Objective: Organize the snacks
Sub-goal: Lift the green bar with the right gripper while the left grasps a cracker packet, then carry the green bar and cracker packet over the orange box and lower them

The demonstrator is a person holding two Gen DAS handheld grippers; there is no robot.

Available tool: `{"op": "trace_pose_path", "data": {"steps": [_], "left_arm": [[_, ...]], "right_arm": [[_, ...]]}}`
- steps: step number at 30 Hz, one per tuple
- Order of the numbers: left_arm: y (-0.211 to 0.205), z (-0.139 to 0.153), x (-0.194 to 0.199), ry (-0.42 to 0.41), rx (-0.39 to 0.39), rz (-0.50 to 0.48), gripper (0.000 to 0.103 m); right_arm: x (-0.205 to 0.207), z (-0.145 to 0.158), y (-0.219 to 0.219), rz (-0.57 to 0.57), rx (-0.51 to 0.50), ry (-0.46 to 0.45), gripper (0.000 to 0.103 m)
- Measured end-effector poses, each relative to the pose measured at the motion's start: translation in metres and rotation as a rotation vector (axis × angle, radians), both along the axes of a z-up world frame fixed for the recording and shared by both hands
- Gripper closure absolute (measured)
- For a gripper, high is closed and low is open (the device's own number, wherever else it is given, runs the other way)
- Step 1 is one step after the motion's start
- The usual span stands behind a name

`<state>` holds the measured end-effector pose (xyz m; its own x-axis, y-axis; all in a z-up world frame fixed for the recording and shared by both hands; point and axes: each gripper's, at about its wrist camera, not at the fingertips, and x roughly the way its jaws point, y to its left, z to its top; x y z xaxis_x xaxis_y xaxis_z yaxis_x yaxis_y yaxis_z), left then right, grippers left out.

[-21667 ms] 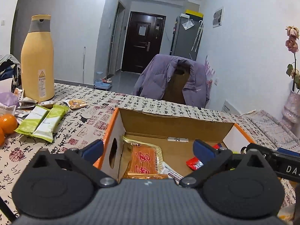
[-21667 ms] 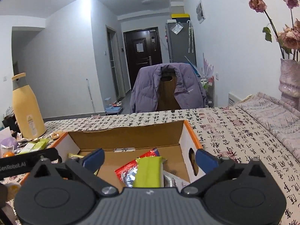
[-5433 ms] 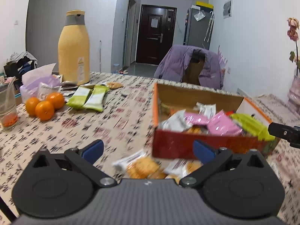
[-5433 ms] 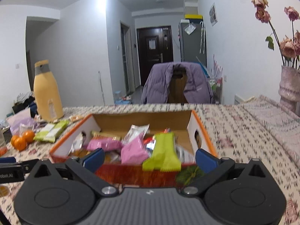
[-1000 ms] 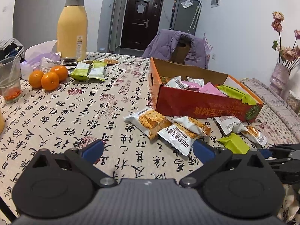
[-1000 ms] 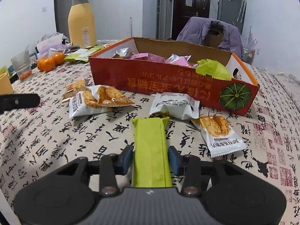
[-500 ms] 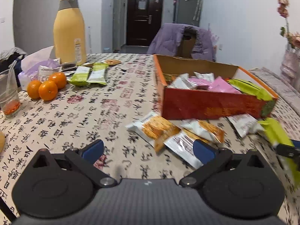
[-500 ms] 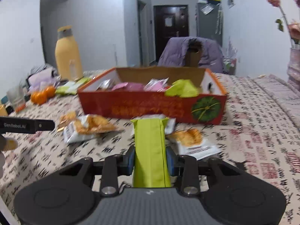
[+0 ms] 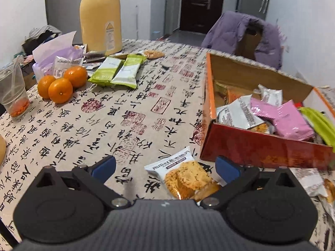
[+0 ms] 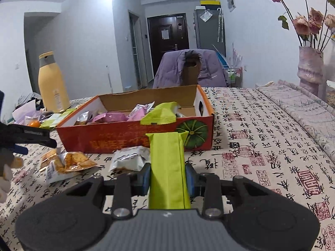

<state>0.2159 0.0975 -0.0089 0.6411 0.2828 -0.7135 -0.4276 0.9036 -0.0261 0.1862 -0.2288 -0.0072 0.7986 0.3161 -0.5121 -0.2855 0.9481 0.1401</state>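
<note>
My right gripper (image 10: pixel 167 177) is shut on a green snack bar (image 10: pixel 167 163) and holds it above the table in front of the red cardboard box (image 10: pixel 117 140). The box (image 9: pixel 261 148) holds several pink, white and green packets. My left gripper (image 9: pixel 165 166) is open, low over the table, with a white cracker packet (image 9: pixel 182 175) between its fingers. More cracker packets (image 10: pixel 67 163) and a white packet (image 10: pixel 129 159) lie on the cloth before the box. My left gripper also shows at the left edge of the right wrist view (image 10: pixel 27 138).
A tall yellow bottle (image 9: pixel 100 16), three oranges (image 9: pixel 60 83), two green-white bars (image 9: pixel 119 71), a plastic cup (image 9: pixel 13 96) and purple tissue stand at the far left. A chair with a purple jacket (image 10: pixel 190 69) is behind the table. A vase of flowers (image 10: pixel 309 67) stands far right.
My left gripper moved forward and down over the cracker packet. My right gripper rose with the green bar and moved nearer to the box.
</note>
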Motion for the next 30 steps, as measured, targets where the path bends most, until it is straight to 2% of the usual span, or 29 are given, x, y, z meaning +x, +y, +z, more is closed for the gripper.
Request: {"op": "trace_pose_path", "data": {"steps": [2, 5, 7, 9, 10, 12, 23, 30], "left_arm": [[-0.003, -0.005, 0.007, 0.021, 0.009, 0.005, 0.003], [-0.004, -0.012, 0.013, 0.048, 0.006, 0.012, 0.018], [-0.004, -0.016, 0.016, 0.066, -0.008, 0.001, 0.031], [-0.006, -0.017, 0.017, 0.075, 0.001, -0.015, 0.055], [-0.006, -0.017, 0.015, 0.071, 0.006, -0.030, 0.060], [-0.007, -0.015, 0.013, 0.064, -0.003, -0.051, 0.060], [-0.012, 0.002, -0.012, -0.018, 0.052, -0.108, 0.062], [-0.017, 0.020, -0.031, -0.082, 0.050, -0.145, 0.062]], "right_arm": [[0.002, -0.001, -0.002, -0.002, 0.006, 0.002, 0.070], [0.004, -0.004, -0.004, -0.003, 0.011, 0.006, 0.070], [0.003, -0.004, -0.005, -0.005, 0.013, 0.008, 0.070], [0.004, -0.005, -0.005, -0.006, 0.015, 0.010, 0.070], [0.004, -0.005, -0.005, -0.006, 0.016, 0.010, 0.070], [0.003, -0.005, -0.004, -0.007, 0.015, 0.011, 0.070], [-0.002, 0.001, 0.007, -0.001, 0.000, -0.001, 0.070], [-0.005, 0.010, 0.010, 0.006, -0.001, -0.024, 0.070]]}}
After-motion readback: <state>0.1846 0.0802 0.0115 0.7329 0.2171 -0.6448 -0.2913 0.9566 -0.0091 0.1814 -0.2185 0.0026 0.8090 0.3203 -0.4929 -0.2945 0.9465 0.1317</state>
